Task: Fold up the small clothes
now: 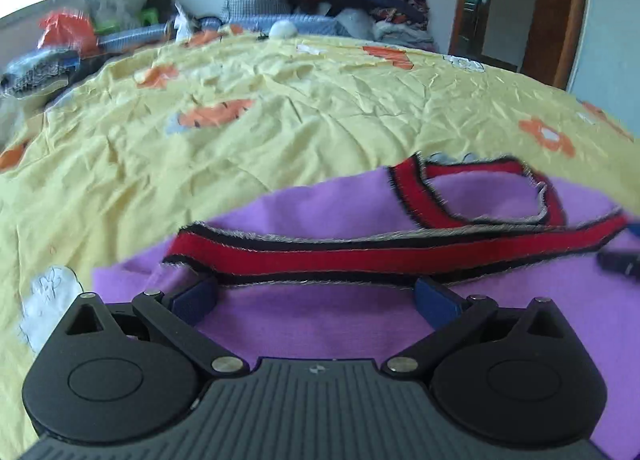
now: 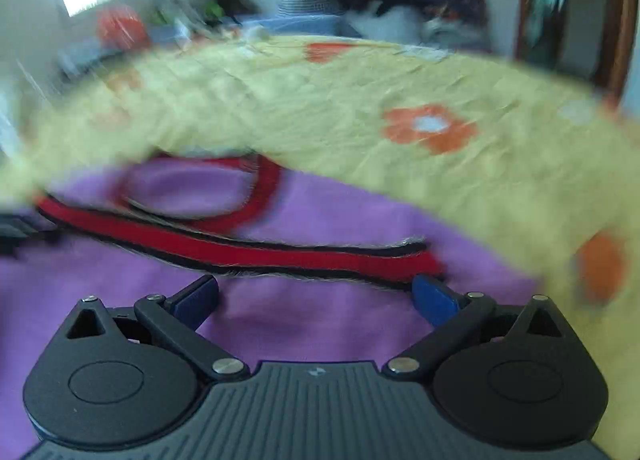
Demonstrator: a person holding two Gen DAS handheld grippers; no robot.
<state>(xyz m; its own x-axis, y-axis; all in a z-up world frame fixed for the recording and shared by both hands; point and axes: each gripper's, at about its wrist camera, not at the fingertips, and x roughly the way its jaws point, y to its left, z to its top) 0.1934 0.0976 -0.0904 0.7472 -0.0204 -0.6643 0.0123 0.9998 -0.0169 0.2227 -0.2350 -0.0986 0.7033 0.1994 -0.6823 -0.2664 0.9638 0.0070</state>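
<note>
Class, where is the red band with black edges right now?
In both wrist views the red band with black edges crosses the purple garment, just beyond both open grippers.

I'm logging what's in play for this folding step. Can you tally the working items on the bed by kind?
Purple garment with red and black trim: 1
Yellow flowered bedsheet: 1
Grippers: 2, the left gripper and the right gripper, both open just above the garment
Total: 4
The clothes heaped behind the bed are too jumbled to count.

purple garment (image 1: 320, 324) | red black-edged trim | folded, flat on bed
</note>
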